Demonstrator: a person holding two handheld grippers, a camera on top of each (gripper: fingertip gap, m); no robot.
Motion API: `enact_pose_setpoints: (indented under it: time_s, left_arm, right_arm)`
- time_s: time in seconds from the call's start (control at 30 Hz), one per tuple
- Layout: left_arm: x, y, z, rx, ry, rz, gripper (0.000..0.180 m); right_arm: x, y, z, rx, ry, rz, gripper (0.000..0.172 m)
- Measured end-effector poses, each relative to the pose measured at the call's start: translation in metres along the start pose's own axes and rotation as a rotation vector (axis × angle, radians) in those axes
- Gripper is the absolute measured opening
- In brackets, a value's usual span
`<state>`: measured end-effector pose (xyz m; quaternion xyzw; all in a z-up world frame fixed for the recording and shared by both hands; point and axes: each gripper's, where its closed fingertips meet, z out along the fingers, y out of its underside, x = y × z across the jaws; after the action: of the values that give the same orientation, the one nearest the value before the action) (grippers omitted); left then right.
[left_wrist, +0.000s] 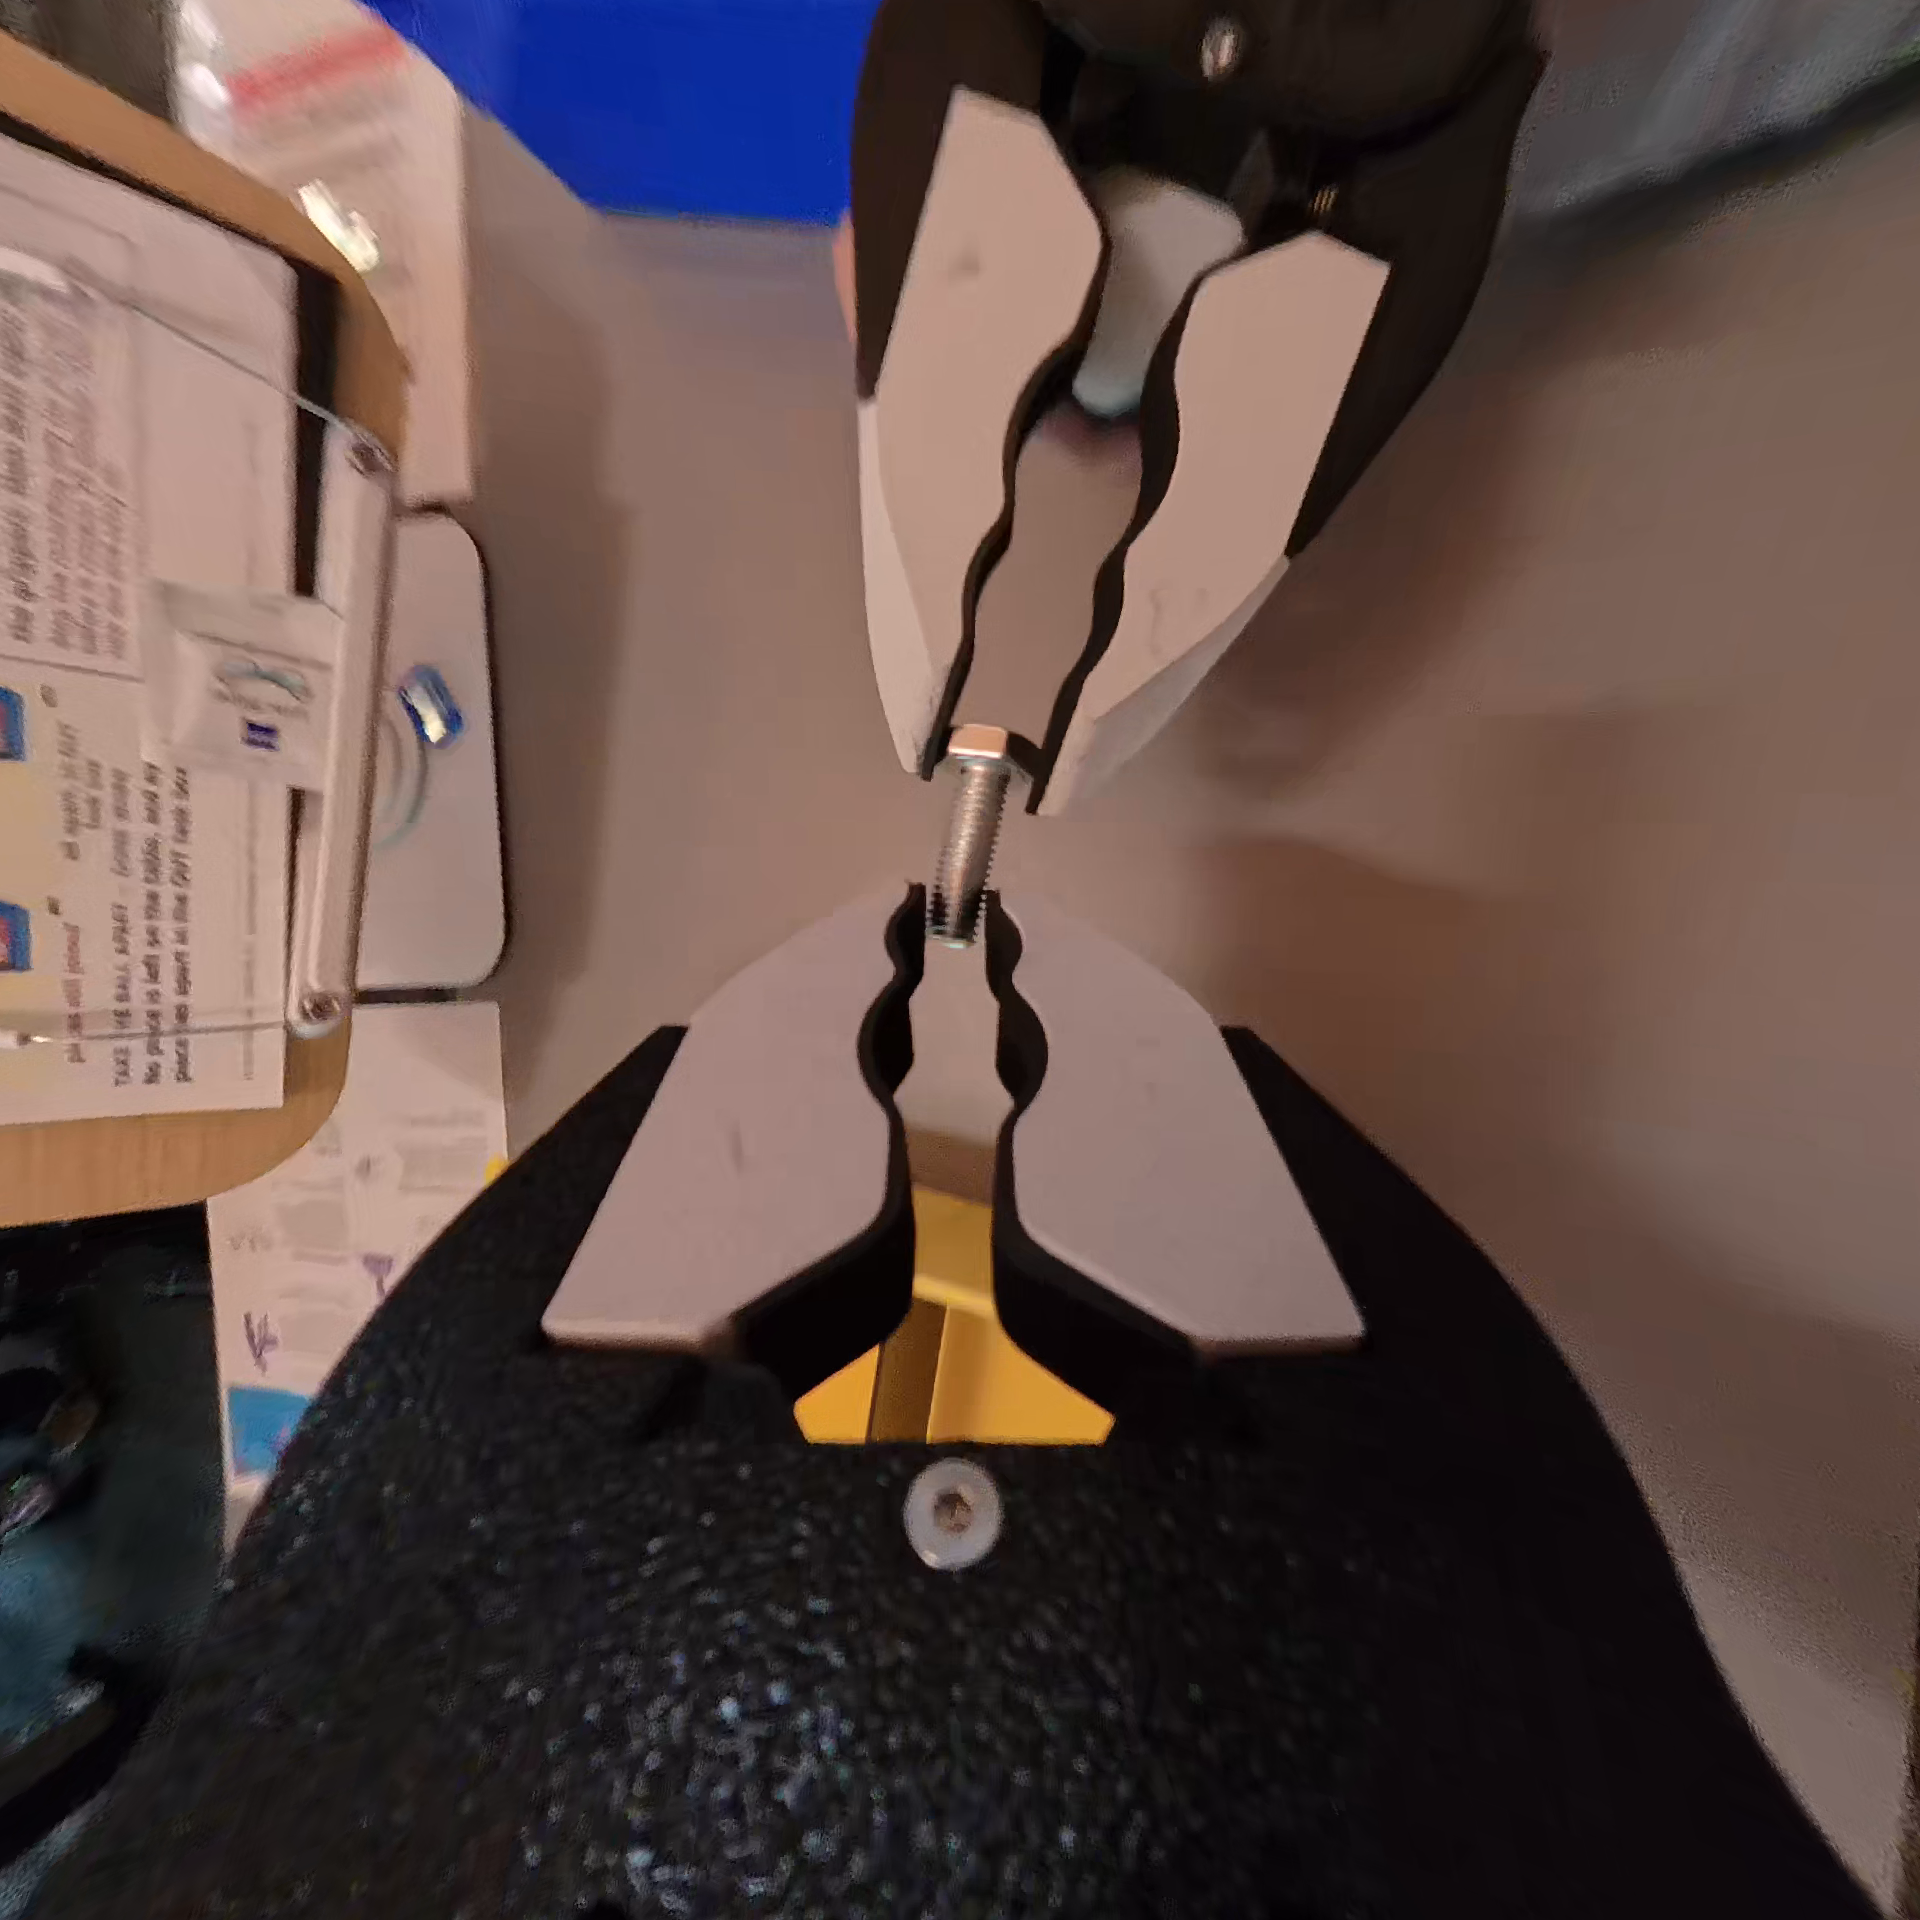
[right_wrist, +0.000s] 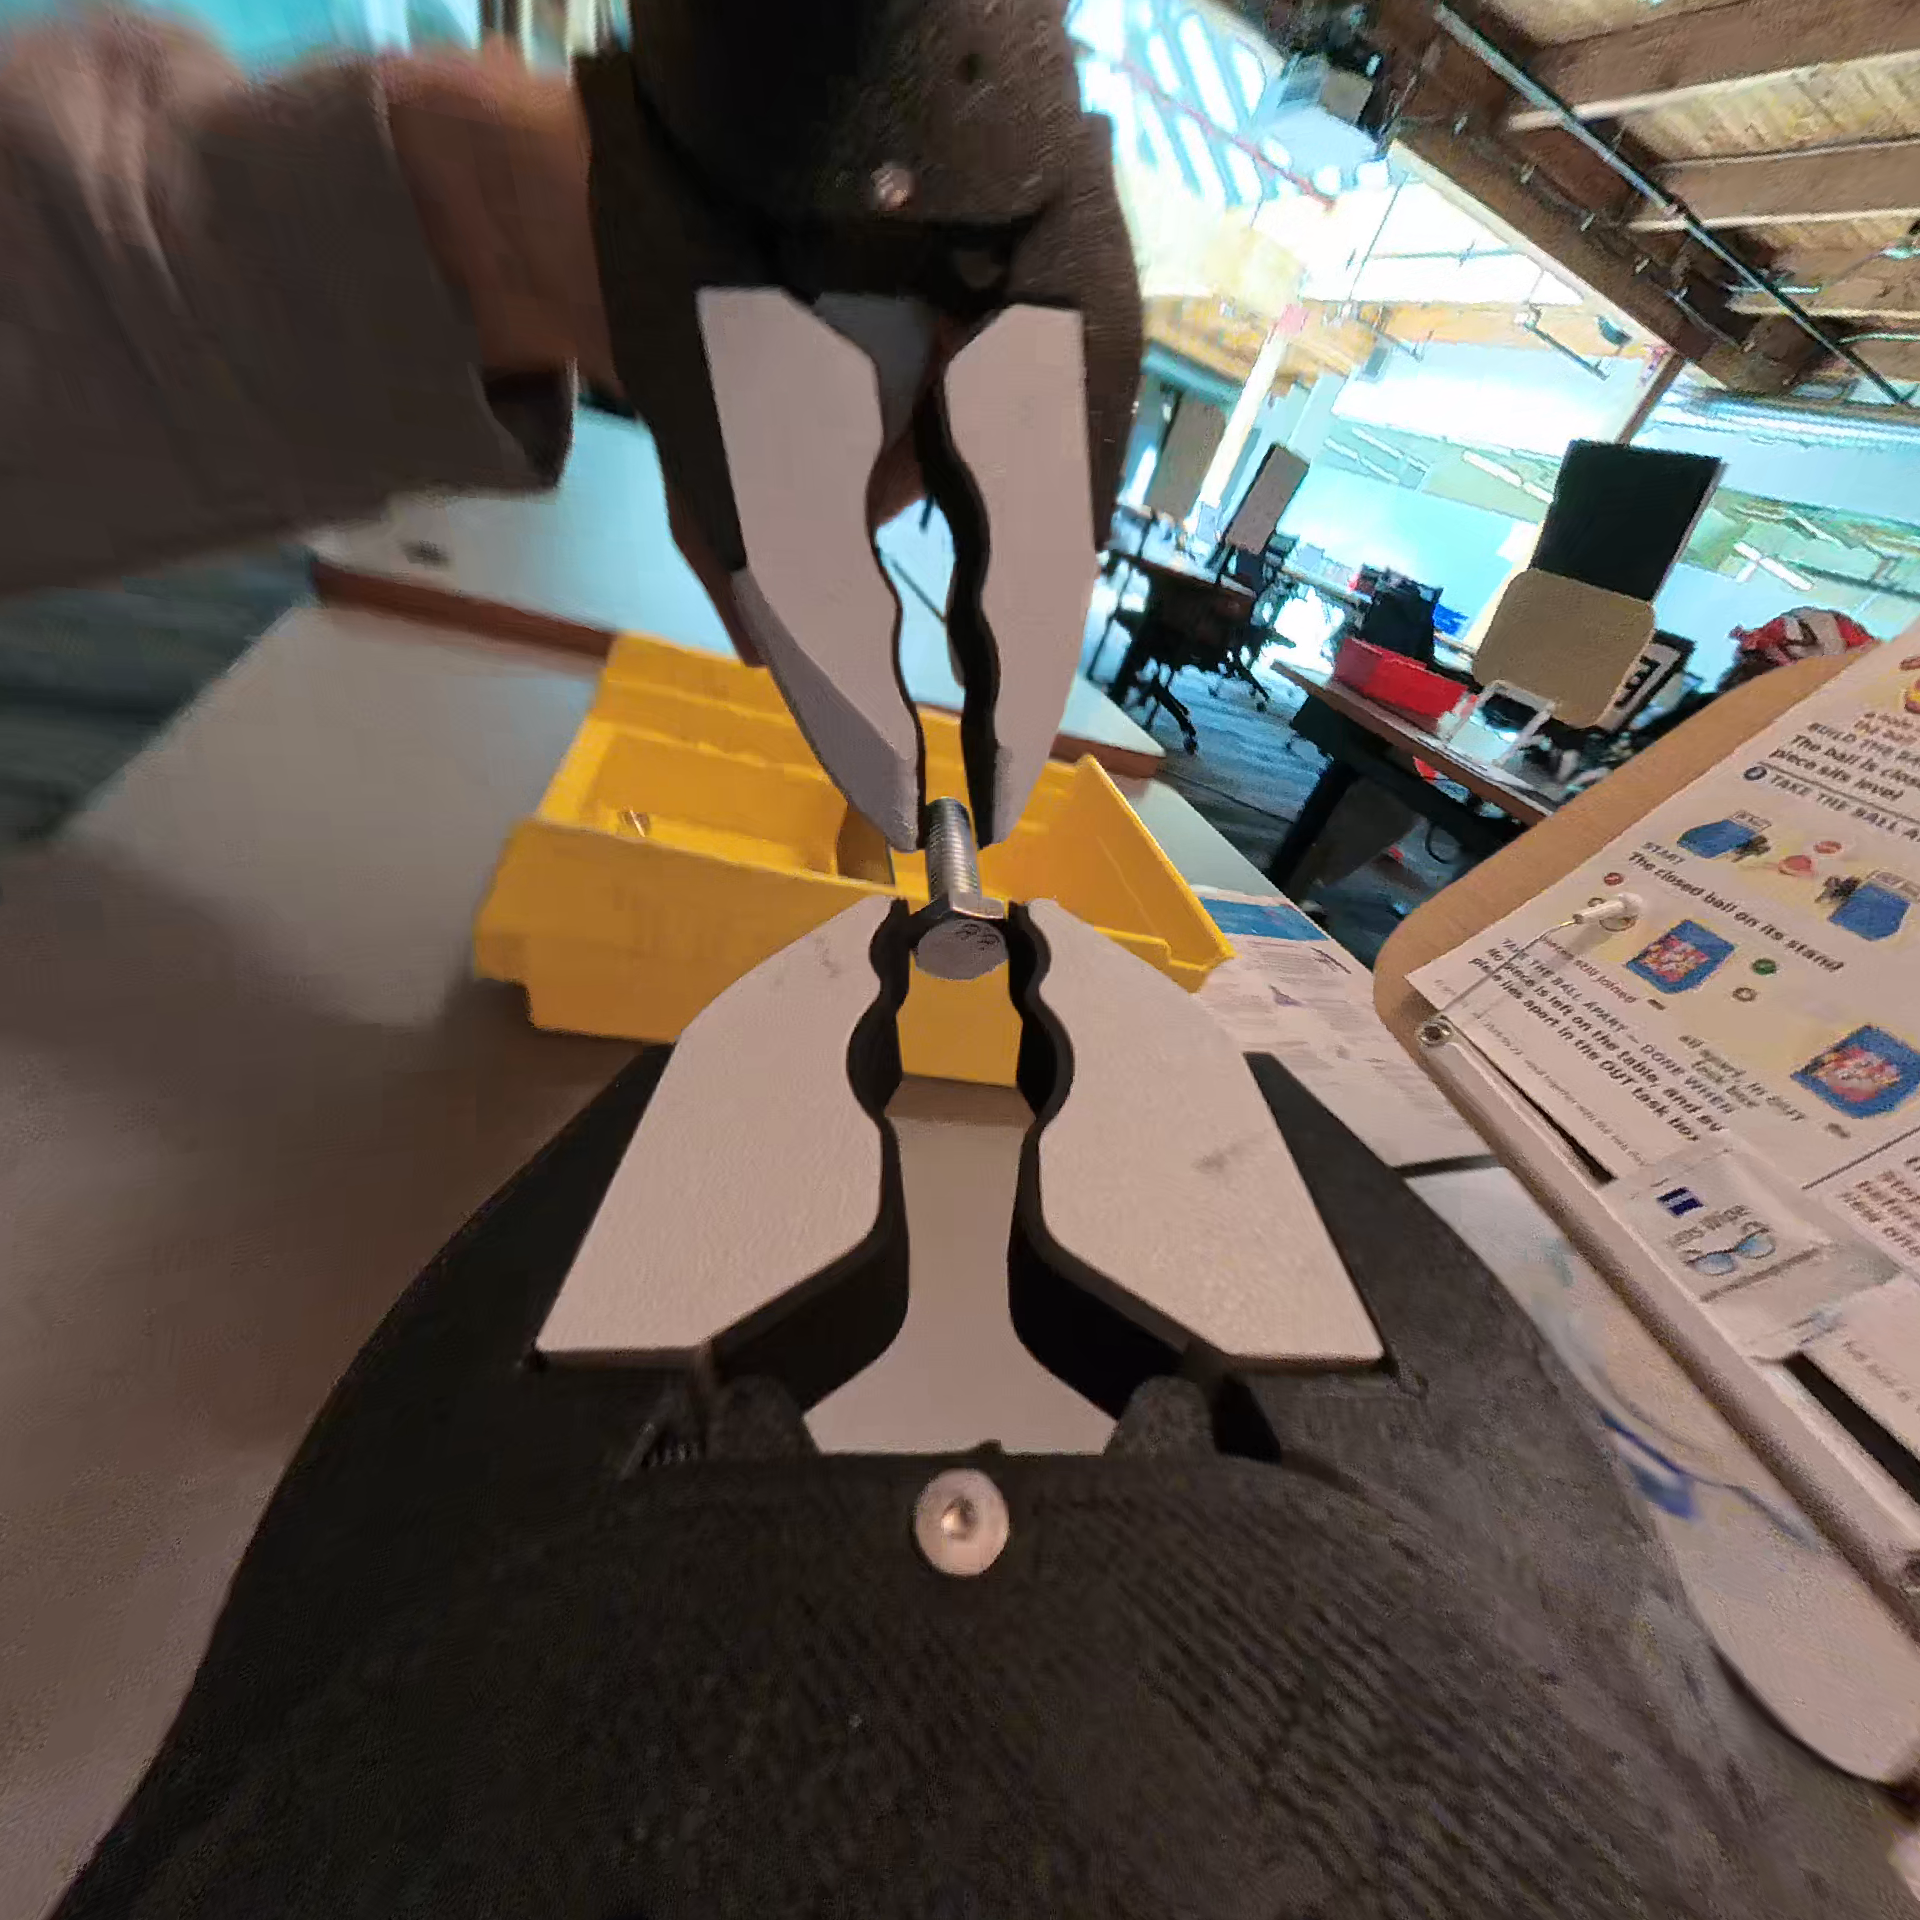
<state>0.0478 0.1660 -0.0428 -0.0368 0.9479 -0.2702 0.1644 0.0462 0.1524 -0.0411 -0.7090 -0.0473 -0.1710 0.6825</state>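
One silver bolt (left_wrist: 964, 831) gripped at both ends, above the table (left_wrist: 1455, 935)

The left gripper (left_wrist: 958, 914) is nearly closed on the bolt's threaded tip; the right gripper (right_wrist: 961, 940) pinches the hex head (right_wrist: 961, 945), slightly wider. Behind sits a yellow tray (right_wrist: 623, 914) with a small brass piece inside. An instruction board (right_wrist: 1714, 987) with printed sheets and a wipe sachet stands alongside; its wording stays unquoted.

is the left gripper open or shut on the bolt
Shut on it: the left gripper has its fingertips closed against the threaded end of the silver bolt, whose hex head sits in the right gripper.
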Motion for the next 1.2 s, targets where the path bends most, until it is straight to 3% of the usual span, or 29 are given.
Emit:
enact_pose_setpoints:
  time_s: [0.1, 0.2, 0.33, 0.63, 0.73, 0.8, 0.97, 1.2]
  left_arm:
    - [0.005, -0.030, -0.013, 0.288, -0.027, -0.070, 0.019]
    - [0.009, -0.051, -0.029, 0.550, -0.028, -0.147, 0.015]
    - [0.008, -0.056, -0.032, 0.672, -0.018, -0.223, 0.012]
    - [0.010, -0.046, -0.018, 0.573, -0.022, -0.200, 0.010]
    - [0.009, -0.037, -0.014, 0.498, -0.034, -0.232, 0.009]
    - [0.008, -0.028, -0.010, 0.402, -0.044, -0.264, 0.009]
    - [0.007, -0.016, -0.002, 0.192, -0.087, -0.298, 0.009]
    - [0.014, -0.014, 0.006, 0.104, -0.073, -0.317, 0.009]
  right_arm:
    - [0.004, -0.016, -0.017, 0.155, -0.070, 0.219, 0.018]
    - [0.010, -0.029, -0.031, 0.289, -0.151, 0.389, 0.018]
    - [0.010, -0.031, -0.033, 0.328, -0.188, 0.437, 0.018]
    - [-0.001, -0.031, -0.027, 0.313, -0.193, 0.375, 0.018]
    - [0.001, -0.022, -0.023, 0.233, -0.108, 0.226, 0.018]
    - [0.007, -0.015, -0.021, 0.146, -0.018, 0.072, 0.030]
    - [-0.002, -0.014, -0.014, 0.082, -0.015, -0.043, 0.023]
    - [-0.012, 0.007, 0.002, -0.024, 0.006, -0.103, 0.011]
